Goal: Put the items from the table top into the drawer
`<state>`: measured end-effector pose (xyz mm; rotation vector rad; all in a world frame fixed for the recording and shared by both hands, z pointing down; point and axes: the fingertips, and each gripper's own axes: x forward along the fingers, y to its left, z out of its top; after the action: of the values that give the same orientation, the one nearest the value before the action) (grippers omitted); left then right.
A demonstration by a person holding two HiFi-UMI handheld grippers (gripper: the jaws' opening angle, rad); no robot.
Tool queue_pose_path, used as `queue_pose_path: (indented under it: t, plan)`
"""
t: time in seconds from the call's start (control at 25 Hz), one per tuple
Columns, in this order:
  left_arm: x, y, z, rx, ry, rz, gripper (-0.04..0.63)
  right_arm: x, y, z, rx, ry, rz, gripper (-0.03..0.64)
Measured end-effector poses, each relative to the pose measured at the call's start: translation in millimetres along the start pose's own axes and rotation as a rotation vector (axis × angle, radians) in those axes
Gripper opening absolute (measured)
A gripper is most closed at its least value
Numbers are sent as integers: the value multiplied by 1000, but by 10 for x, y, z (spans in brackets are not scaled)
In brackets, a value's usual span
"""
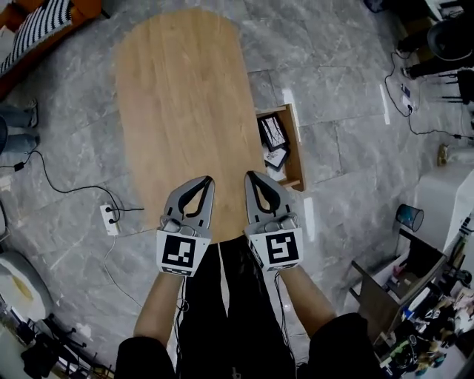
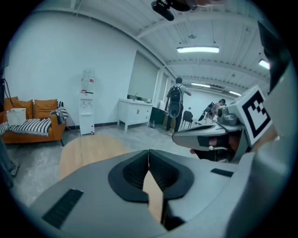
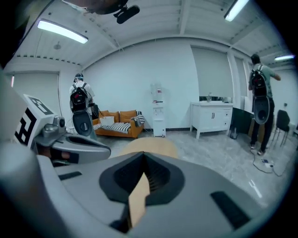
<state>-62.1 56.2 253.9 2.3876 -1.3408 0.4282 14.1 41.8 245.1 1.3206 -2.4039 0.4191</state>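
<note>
The oval wooden table [image 1: 178, 111] has a bare top. At its right side a wooden drawer [image 1: 295, 144] stands pulled out, with black-and-white cards and packets [image 1: 273, 141] lying inside. Both grippers hover side by side over the table's near end, raised and pointing along it. My left gripper [image 1: 209, 179] is shut with nothing in it; its jaws meet in its own view [image 2: 149, 152]. My right gripper [image 1: 249, 175] is shut and empty too [image 3: 142, 154]. Each gripper shows in the other's view, the right one [image 2: 205, 135] and the left one [image 3: 70, 142].
A power strip [image 1: 109, 219] and cables lie on the grey floor to the left. An orange sofa [image 1: 44, 22] stands at the far left, a cluttered shelf [image 1: 415, 296] at the lower right. People with backpacks [image 2: 175, 104] stand in the background, near a white cabinet [image 2: 136, 112] and a water dispenser [image 2: 86, 103].
</note>
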Motion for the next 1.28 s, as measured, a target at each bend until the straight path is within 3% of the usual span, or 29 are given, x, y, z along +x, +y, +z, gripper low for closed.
queue_pose_path:
  t: [0.24, 0.4, 0.68, 0.96, 1.28]
  plan:
    - [-418, -106, 735, -21, -61, 18, 14, -439, 253, 757, 82, -62, 25, 8]
    - [-637, -167, 1292, 9, -116, 31, 15, -675, 357, 1278, 58, -130, 55, 8]
    - [-1071, -531, 1943, 39, -174, 18, 14, -1245, 489, 1788, 35, -176, 46, 8]
    - [-1306, -678, 2352, 82, -229, 33, 14, -1508, 588, 2186, 15, -241, 66, 6]
    - [-1480, -649, 2339, 82, -230, 64, 14, -1591, 661, 2188, -4, -234, 108, 6]
